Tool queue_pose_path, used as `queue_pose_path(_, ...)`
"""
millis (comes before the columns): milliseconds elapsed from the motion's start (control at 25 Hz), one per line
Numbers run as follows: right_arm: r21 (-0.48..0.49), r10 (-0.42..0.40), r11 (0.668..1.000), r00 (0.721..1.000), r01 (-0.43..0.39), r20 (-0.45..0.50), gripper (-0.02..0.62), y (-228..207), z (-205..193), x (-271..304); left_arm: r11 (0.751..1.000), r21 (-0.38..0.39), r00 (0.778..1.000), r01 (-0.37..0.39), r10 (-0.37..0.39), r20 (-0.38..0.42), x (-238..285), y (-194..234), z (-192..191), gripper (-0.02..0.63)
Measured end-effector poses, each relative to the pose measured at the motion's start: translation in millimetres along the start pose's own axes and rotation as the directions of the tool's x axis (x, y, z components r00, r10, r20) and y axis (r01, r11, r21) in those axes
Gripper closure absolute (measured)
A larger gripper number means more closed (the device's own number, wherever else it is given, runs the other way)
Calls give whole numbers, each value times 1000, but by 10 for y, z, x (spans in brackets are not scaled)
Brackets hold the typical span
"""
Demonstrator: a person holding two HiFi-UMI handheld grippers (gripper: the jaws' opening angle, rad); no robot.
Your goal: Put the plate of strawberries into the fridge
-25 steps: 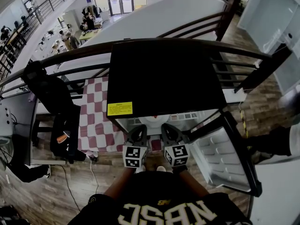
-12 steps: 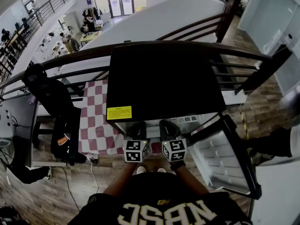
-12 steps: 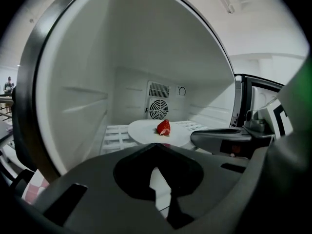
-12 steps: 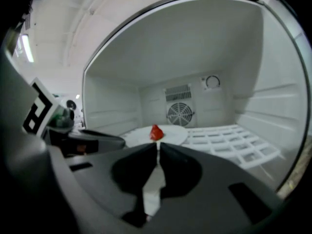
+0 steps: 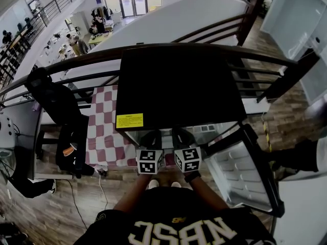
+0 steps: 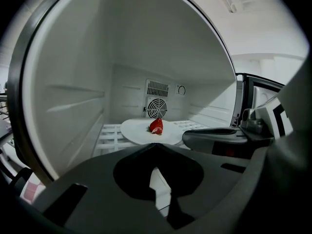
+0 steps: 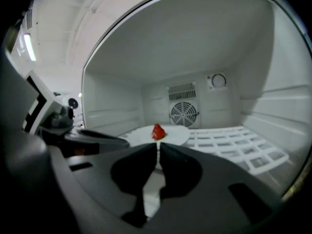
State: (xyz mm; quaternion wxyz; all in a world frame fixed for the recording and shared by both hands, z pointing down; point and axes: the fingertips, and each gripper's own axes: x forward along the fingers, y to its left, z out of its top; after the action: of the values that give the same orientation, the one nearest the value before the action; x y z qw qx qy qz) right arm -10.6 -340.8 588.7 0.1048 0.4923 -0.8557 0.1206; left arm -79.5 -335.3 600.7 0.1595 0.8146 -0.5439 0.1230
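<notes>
In the head view a black-topped fridge (image 5: 179,86) stands against a dark railing, a yellow label (image 5: 130,120) at its front left corner. Its white-lined door (image 5: 240,162) is swung open to the right. The left gripper (image 5: 151,141) and the right gripper (image 5: 182,138) reach side by side into the opening, their marker cubes close together just outside it. A red-and-white checked cloth (image 5: 104,131) lies on the table left of the fridge.

In the left gripper view the jaws are closed tip to tip with nothing between them. Just beyond them a round white plate (image 6: 141,132) rests on the white wire shelf (image 6: 109,133) inside the fridge, one red strawberry (image 6: 156,126) on it. A round fan grille (image 6: 157,107) sits in the back wall. The right gripper shows at the right edge.

In the right gripper view the jaws are drawn together to a thin slit and grip nothing. The plate with its strawberry lies ahead of the tips on the left part of the shelf.
</notes>
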Motion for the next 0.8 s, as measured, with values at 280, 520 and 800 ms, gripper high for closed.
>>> queue_pose_path(280, 30, 21, 999, 1000, -21, 22, 561, 64, 67, -136, 999, -31, 999, 19, -18, 26, -145, -146, 111, 584)
queue_pose_path(520, 67, 38, 997, 996, -44, 83, 561, 142, 353, -433, 999, -25, 994, 38, -35, 103, -454, -250, 361, 584)
queue_pose_path(800, 56, 28, 998, 991, -36, 134, 569, 131, 576, -851, 1000, -1, 985, 13, -12, 172, -872, -275, 568, 584)
